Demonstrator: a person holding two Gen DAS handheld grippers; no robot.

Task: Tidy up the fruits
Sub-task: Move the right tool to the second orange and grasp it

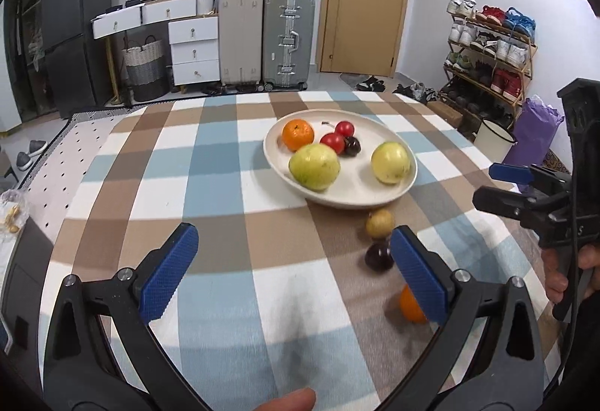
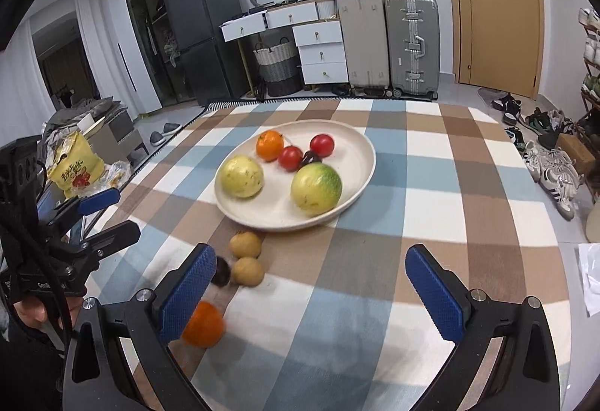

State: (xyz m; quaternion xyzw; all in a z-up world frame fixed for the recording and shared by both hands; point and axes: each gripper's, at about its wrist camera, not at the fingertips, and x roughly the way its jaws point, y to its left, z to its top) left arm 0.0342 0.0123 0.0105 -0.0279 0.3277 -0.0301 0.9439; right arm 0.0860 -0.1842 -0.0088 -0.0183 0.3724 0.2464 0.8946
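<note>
Both claws gape wide and empty, left gripper (image 1: 292,270) and right gripper (image 2: 311,293); loose orange (image 2: 204,324) on the checked tablecloth (image 2: 431,186) short of the plate (image 2: 360,182): likely light, firm, round, roll-prone, so pinch across its widest middle.

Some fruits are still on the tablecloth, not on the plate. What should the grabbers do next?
Probably the right gripper, open and empty, should move to the near brown fruit and close on it. It lies loose on the tablecloth just short of the plate, with another brown fruit, a dark fruit and an orange.
</note>
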